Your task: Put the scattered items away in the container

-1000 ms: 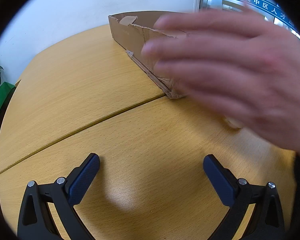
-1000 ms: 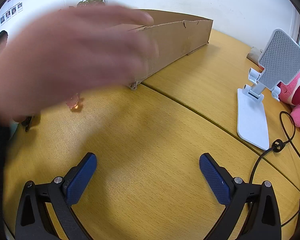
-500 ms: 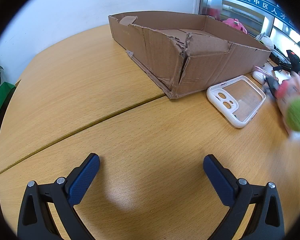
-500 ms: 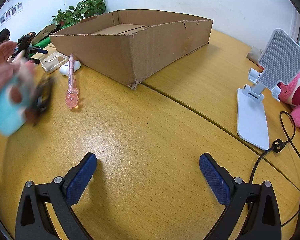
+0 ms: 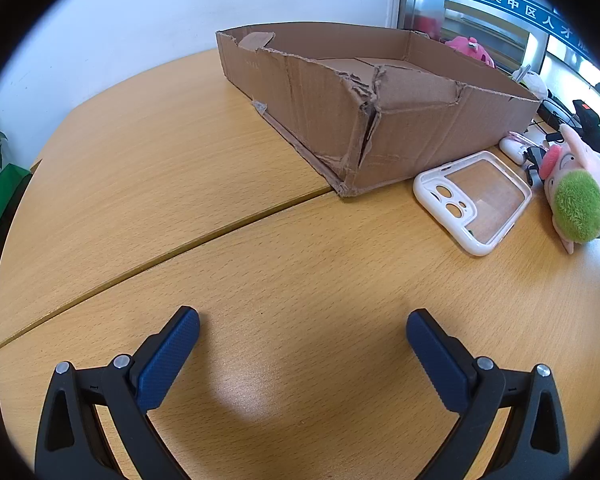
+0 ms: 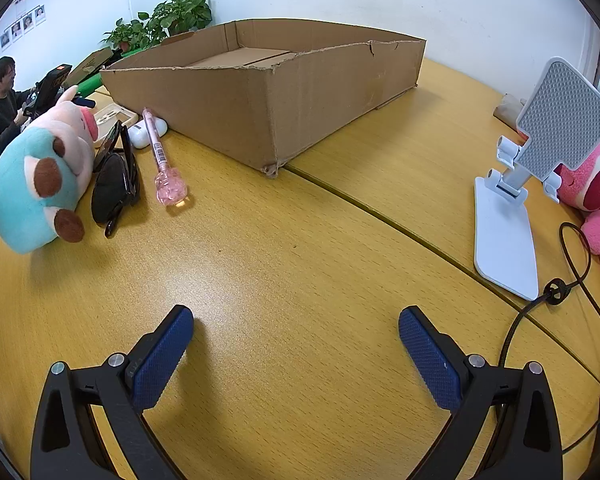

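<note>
cardboard box (image 5: 380,120) on table | left gripper (image 5: 302,326) – jaws apart, low | right gripper (image 6: 296,324) – jaws apart, low, holding nothing

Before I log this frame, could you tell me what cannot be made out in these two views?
- Box floor: both views, near walls hide most of it.
- Earbud case: right view, pen crosses it; left view, small at the edge.
- Sunglasses: right view, plush covers part.
- Phone case: right view, mostly behind the plush.
</note>
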The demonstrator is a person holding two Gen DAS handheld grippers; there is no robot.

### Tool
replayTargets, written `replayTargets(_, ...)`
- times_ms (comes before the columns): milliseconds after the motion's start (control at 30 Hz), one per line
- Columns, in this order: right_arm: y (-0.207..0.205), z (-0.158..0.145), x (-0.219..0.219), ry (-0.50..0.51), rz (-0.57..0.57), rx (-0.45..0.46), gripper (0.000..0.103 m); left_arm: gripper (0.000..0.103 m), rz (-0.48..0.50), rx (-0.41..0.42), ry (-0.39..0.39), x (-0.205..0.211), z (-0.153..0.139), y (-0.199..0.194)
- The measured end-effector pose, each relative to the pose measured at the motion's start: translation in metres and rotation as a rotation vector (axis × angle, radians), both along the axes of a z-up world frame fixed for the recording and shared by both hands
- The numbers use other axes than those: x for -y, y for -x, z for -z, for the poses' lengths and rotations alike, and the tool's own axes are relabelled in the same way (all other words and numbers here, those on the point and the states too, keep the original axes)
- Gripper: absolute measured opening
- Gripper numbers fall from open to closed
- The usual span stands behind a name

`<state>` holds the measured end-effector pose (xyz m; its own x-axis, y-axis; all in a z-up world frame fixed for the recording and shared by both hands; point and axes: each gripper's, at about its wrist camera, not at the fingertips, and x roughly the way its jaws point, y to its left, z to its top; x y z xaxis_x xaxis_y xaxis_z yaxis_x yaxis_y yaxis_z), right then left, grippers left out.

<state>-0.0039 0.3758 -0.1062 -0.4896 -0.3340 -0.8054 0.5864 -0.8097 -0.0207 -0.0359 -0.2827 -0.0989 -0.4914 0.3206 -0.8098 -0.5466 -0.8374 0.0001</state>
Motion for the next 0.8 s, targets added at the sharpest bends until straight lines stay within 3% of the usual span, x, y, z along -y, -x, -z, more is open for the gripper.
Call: replayTargets(800,0.0001,0.0003,-0.0005,0.0,0.0,0.0,0.103,0.103,0.005,0.0,0.0,-0.0005,-0.003,0.0001)
